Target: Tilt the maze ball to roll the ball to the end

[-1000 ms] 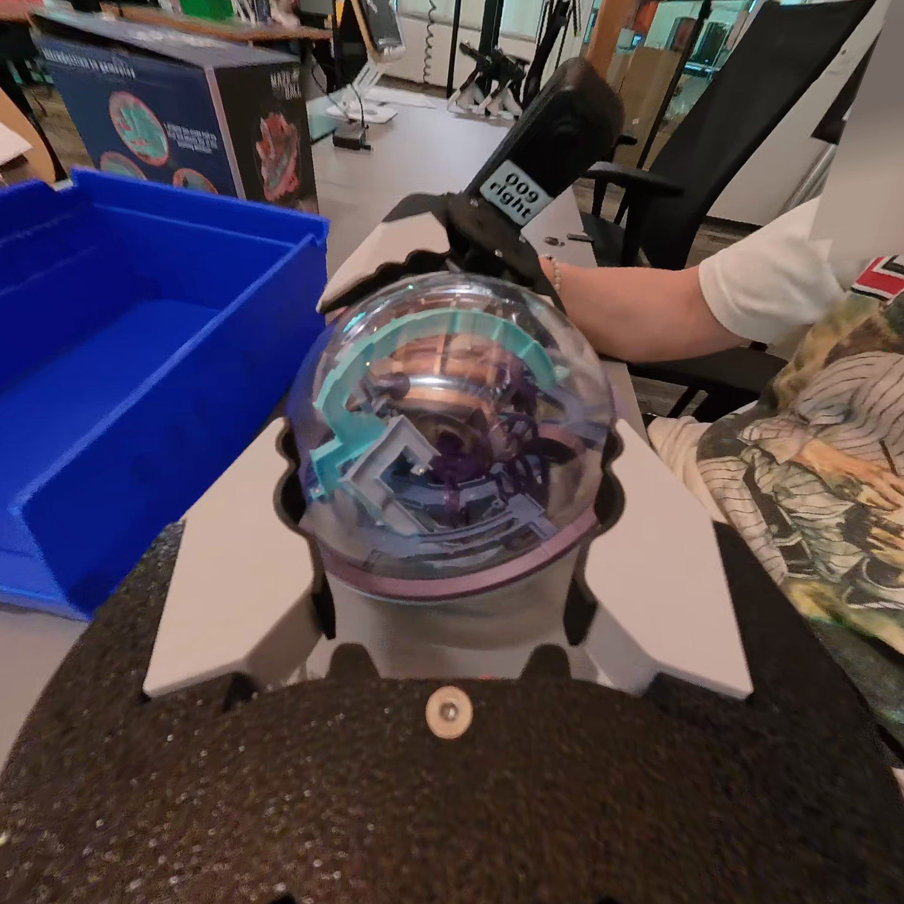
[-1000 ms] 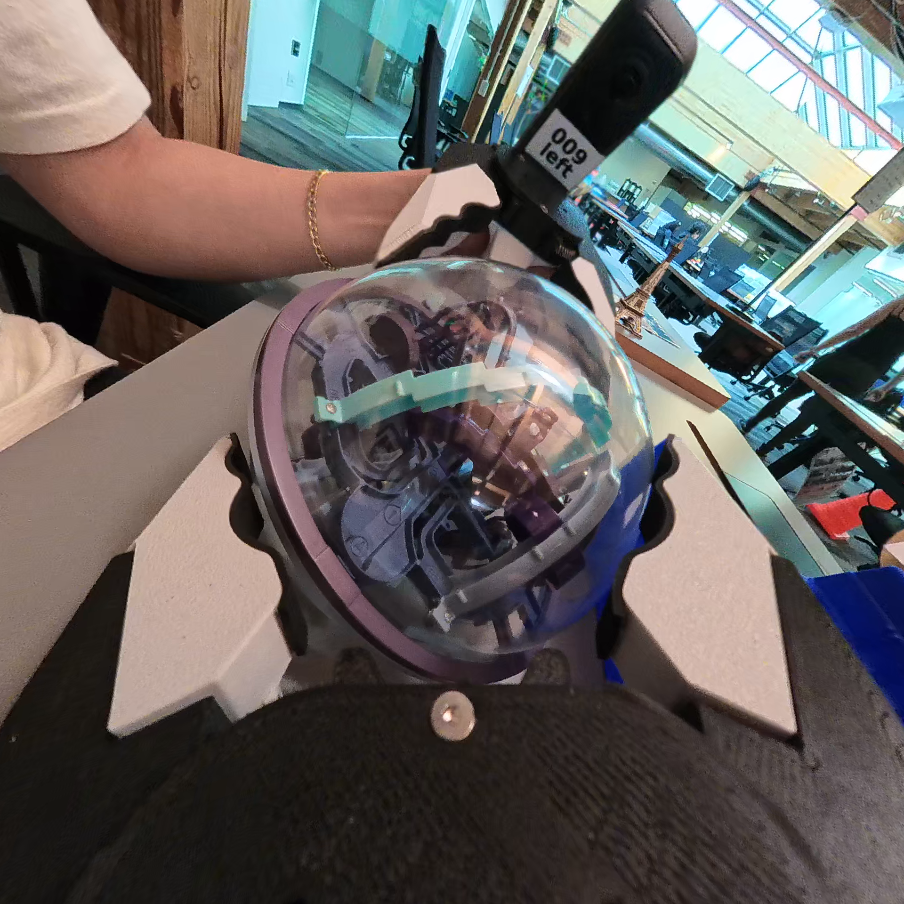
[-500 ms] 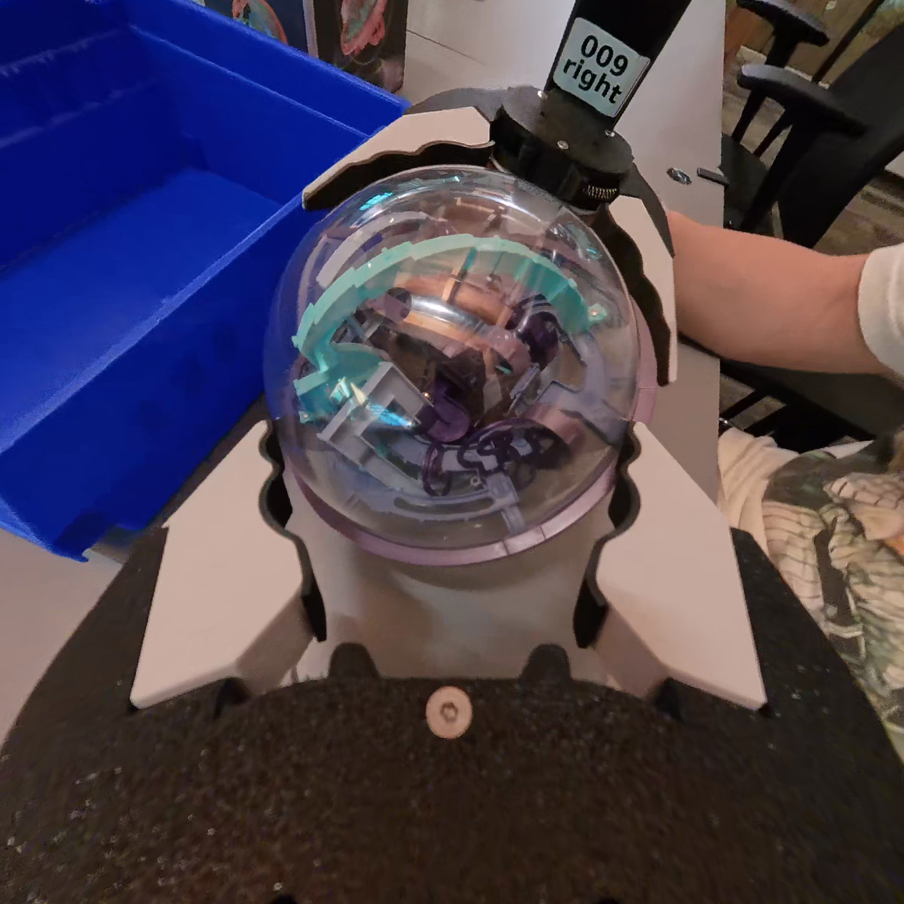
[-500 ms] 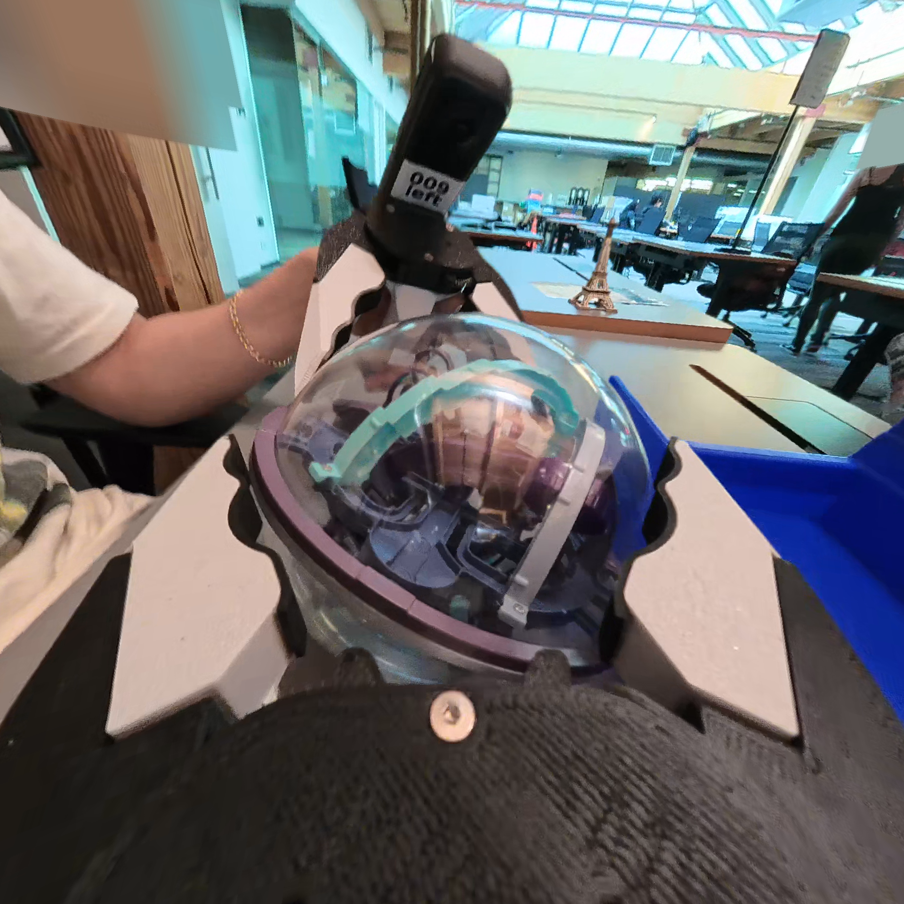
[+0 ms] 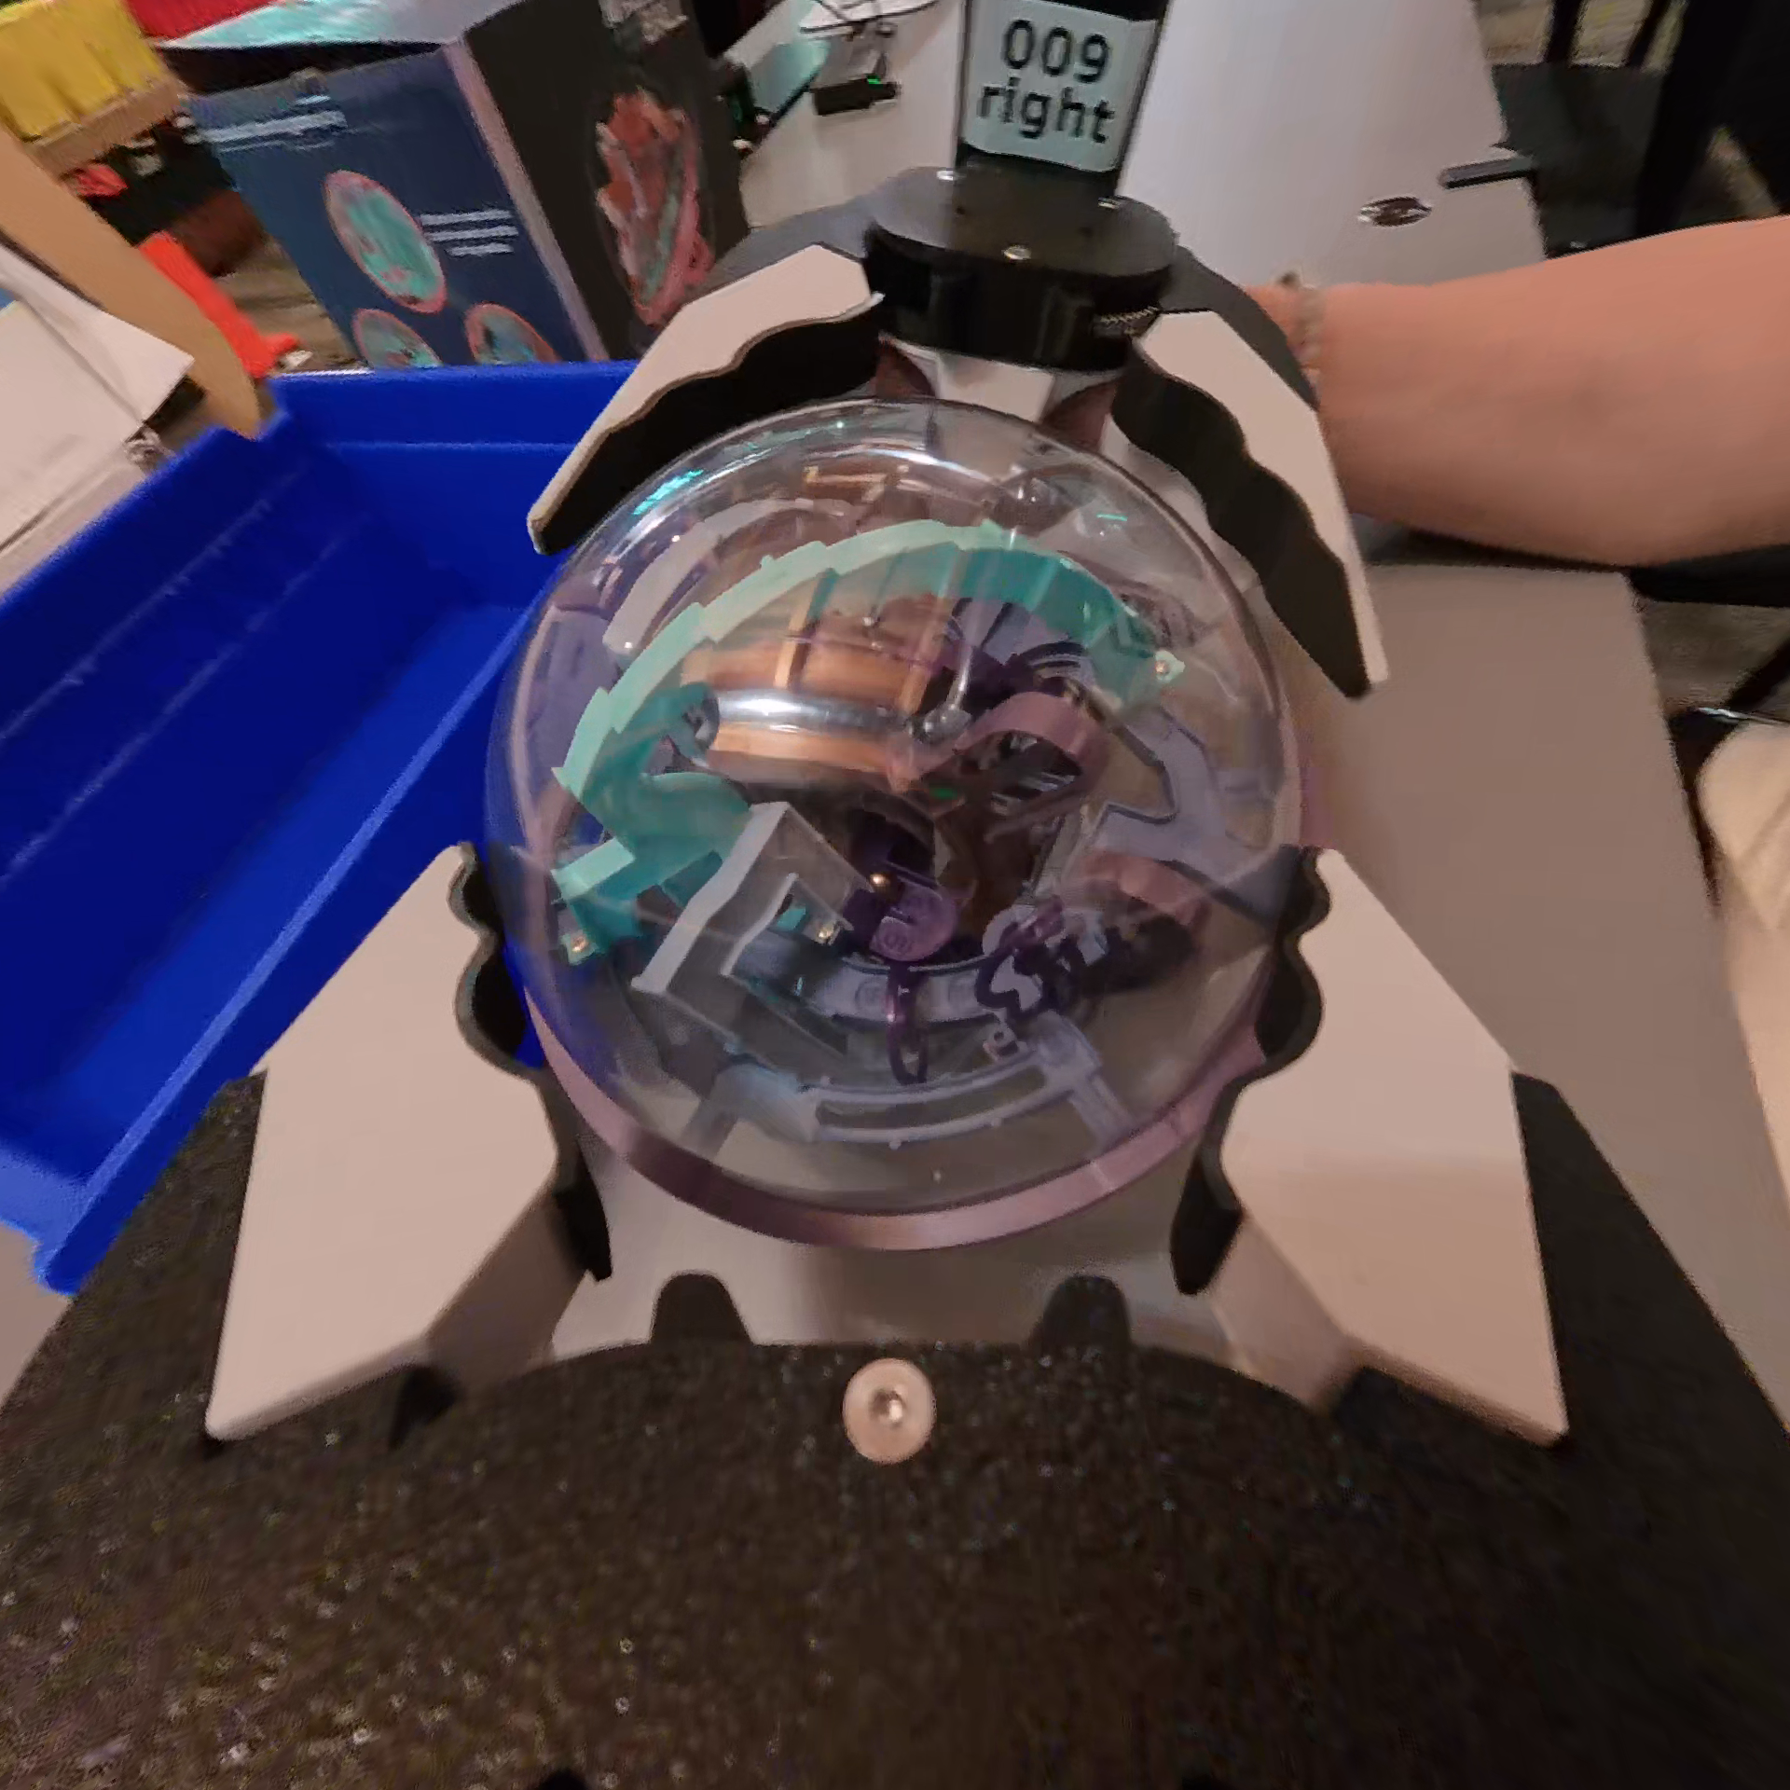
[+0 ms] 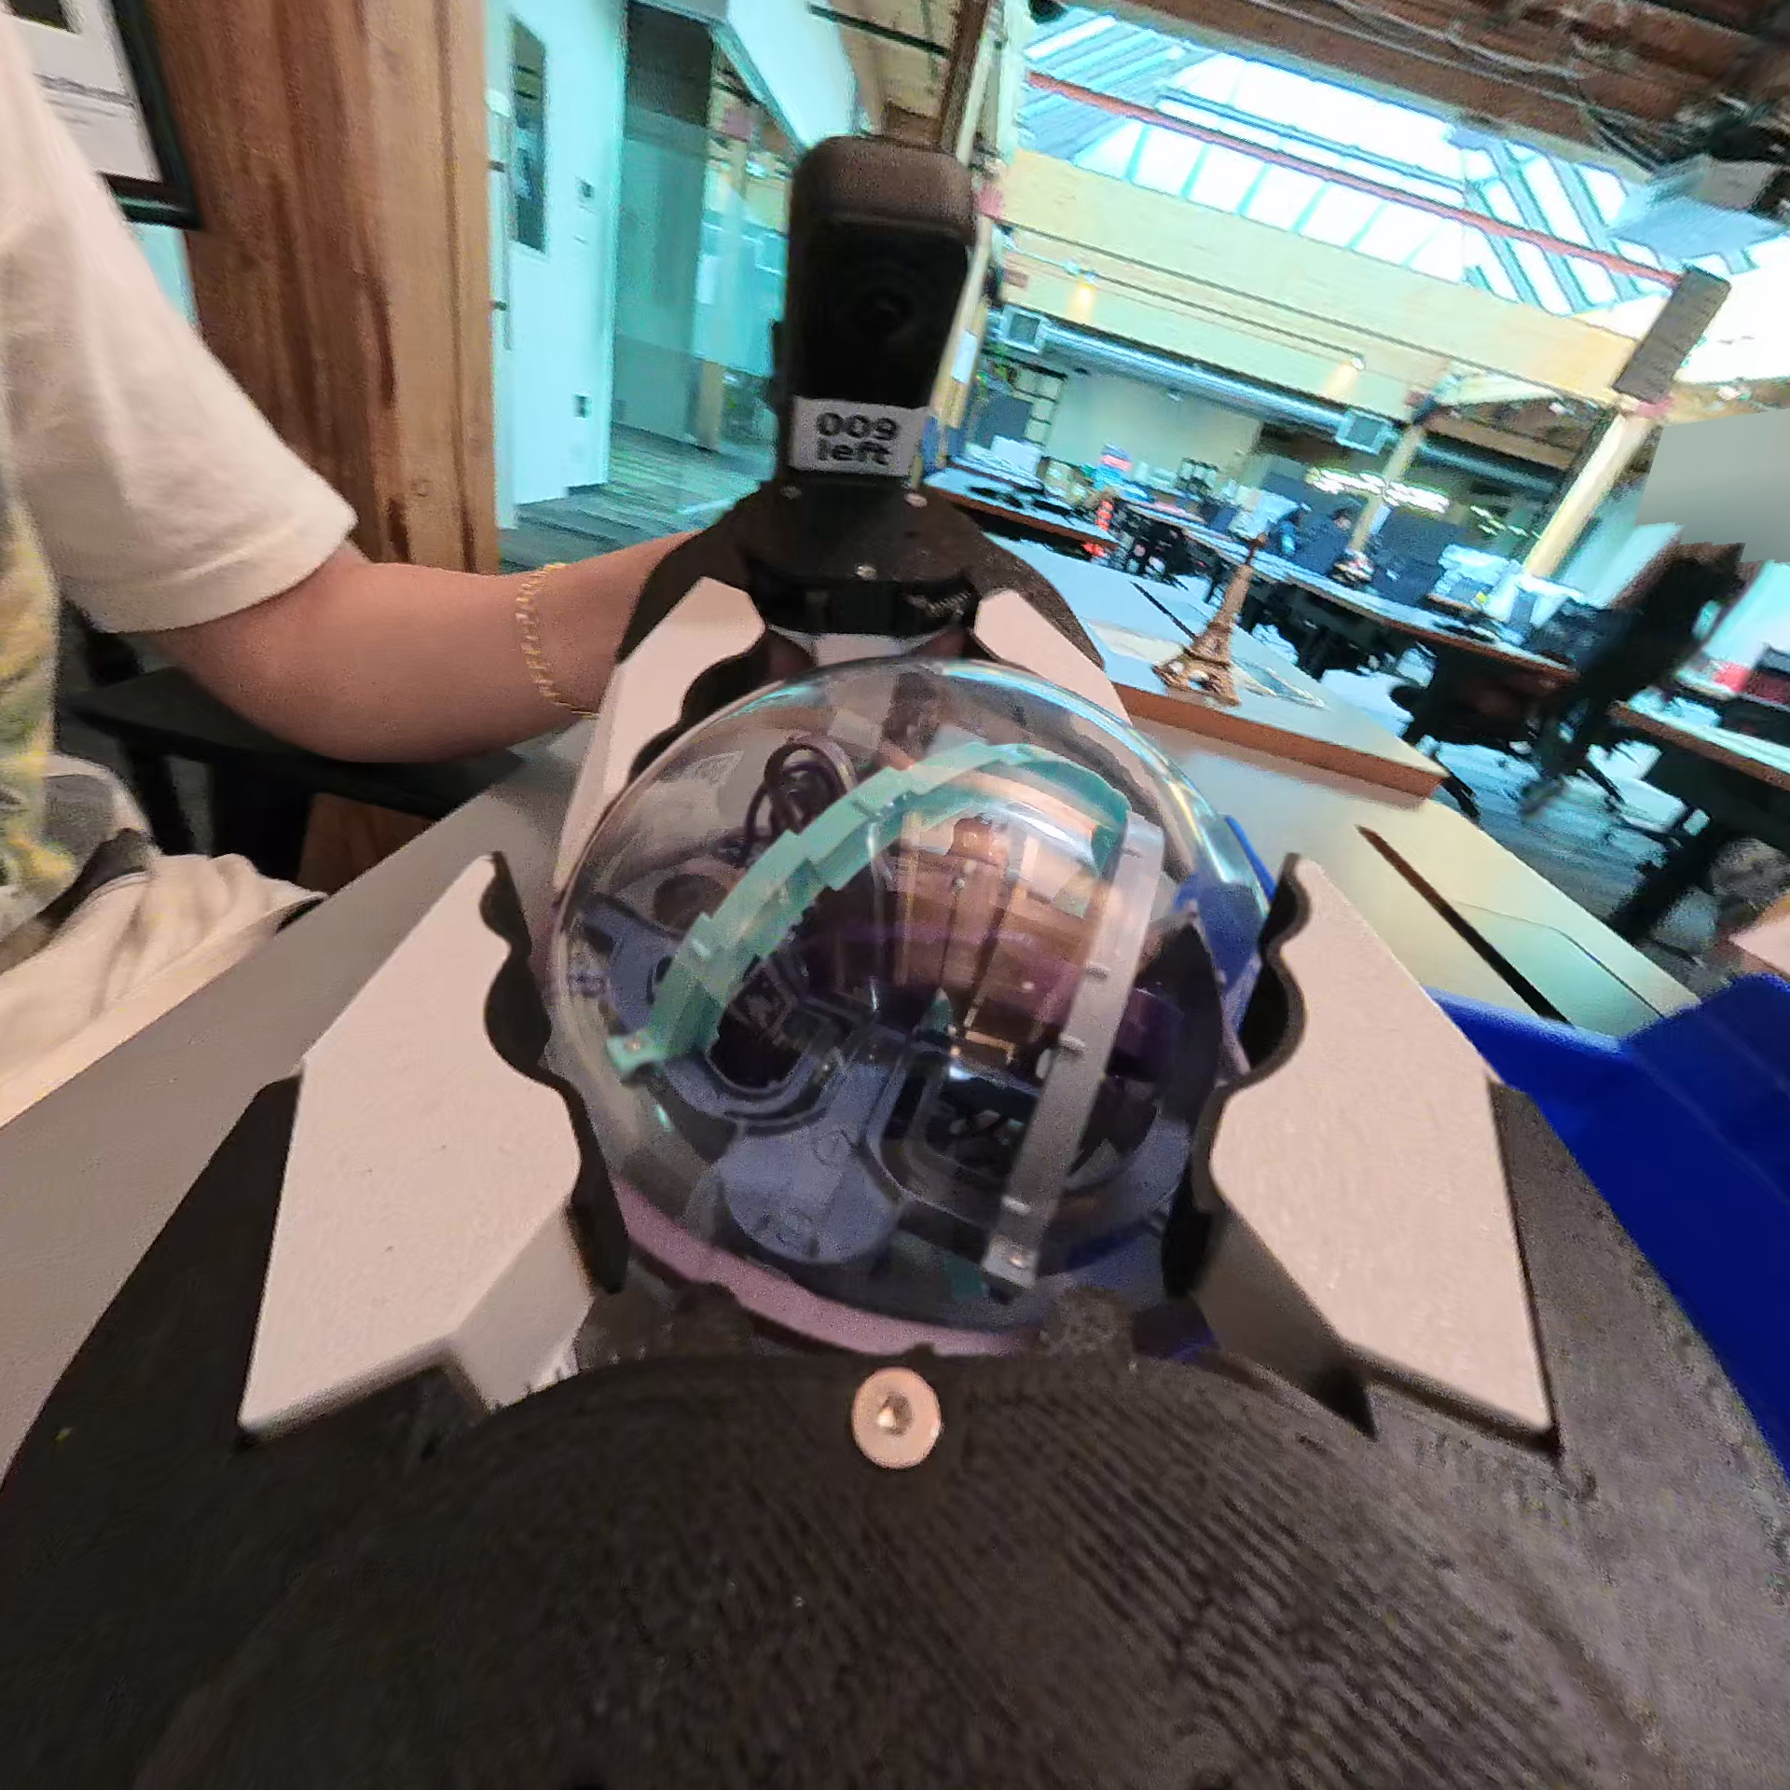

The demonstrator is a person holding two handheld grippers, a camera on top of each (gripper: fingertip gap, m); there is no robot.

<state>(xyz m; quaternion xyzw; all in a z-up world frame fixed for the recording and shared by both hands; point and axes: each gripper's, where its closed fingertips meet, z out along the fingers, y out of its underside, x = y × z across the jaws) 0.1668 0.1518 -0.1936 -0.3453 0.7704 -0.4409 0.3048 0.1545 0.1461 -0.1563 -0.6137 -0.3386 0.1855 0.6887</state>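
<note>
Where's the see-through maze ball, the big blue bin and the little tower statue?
Clear plastic maze ball (image 5: pixel 901 823), left wrist view: middle of the dome.
Blue plastic bin (image 5: pixel 194 736), left wrist view: its inside floor.
Small bronze tower model (image 6: pixel 1216 630), right wrist view: its middle, on the far desk.

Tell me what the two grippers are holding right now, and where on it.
Both hold the maze ball, cradled from opposite sides: left gripper and right gripper each press its clear shell.
</note>
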